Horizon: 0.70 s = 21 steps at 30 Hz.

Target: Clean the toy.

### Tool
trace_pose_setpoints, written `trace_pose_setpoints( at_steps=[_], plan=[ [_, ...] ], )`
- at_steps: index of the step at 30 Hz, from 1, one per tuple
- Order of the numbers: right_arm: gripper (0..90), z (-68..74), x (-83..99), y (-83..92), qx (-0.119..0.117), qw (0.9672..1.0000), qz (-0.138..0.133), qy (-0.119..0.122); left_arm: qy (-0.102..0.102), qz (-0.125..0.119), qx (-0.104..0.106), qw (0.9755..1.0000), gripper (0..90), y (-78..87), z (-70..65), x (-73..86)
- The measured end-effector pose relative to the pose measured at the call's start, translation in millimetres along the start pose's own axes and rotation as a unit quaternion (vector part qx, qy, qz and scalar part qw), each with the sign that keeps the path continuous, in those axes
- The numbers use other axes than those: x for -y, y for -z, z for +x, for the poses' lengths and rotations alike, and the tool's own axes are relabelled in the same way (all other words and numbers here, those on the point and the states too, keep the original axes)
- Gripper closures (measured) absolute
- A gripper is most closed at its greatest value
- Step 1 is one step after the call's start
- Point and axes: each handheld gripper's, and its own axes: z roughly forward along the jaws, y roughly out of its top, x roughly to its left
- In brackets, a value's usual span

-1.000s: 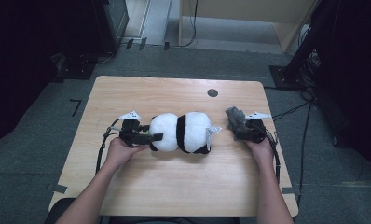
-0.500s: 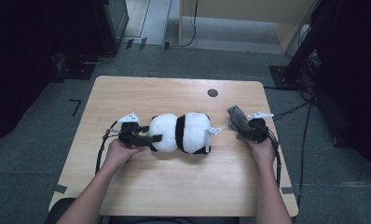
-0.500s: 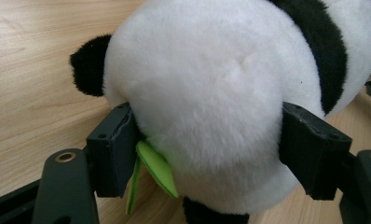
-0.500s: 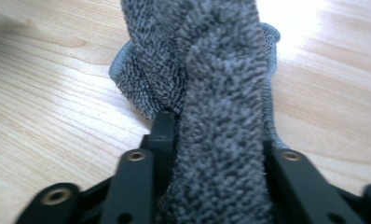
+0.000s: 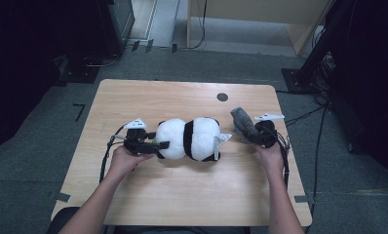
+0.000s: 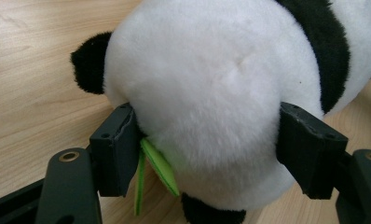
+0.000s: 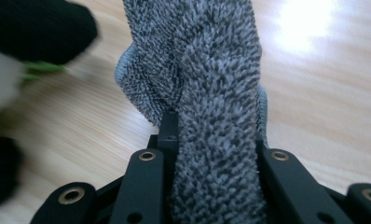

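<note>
A black-and-white panda plush lies on its side in the middle of the wooden table. My left gripper holds its white end. In the left gripper view the two jaws press into the fur from both sides, with a green tag by the left jaw. These jaws have just been closing a little on the plush. To the right of the panda, my right gripper is shut on a grey fuzzy cloth, which stands up from the jaws. Those jaws have just been closing on it.
A small dark round hole sits near the table's far edge. A white label sticks out of the panda toward the right gripper. Cables trail off the right edge, and dark equipment stands on the floor beyond.
The right gripper's jaws closed on the grey cloth and the hand rose a little with it. The left gripper and the panda stayed where they were.
</note>
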Motion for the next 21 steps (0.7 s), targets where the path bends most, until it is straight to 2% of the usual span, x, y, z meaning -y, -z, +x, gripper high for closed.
trace_pose_setpoints(
  at_steps=[6,13,17,21],
  plan=[
    [71.5,11.6,-23.5,17.5,-0.023,0.9997,-0.008,0.004,0.001,0.004,-0.003,1.0,28.5,0.8,-1.8,-0.5],
    [71.2,34.9,-60.4,35.7,-0.026,0.9981,-0.01,0.056,0.0,0.003,-0.003,1.0,30.3,1.2,-1.8,-0.7],
    [71.0,51.7,-80.8,41.8,-0.043,0.996,-0.013,0.077,0.001,0.0,-0.005,1.0,30.2,0.8,-2.4,-0.7],
    [70.9,72.0,-99.9,41.4,-0.058,0.9925,-0.016,0.106,-0.001,0.002,-0.006,1.0,30.2,1.1,-2.6,-0.9]
  ],
)
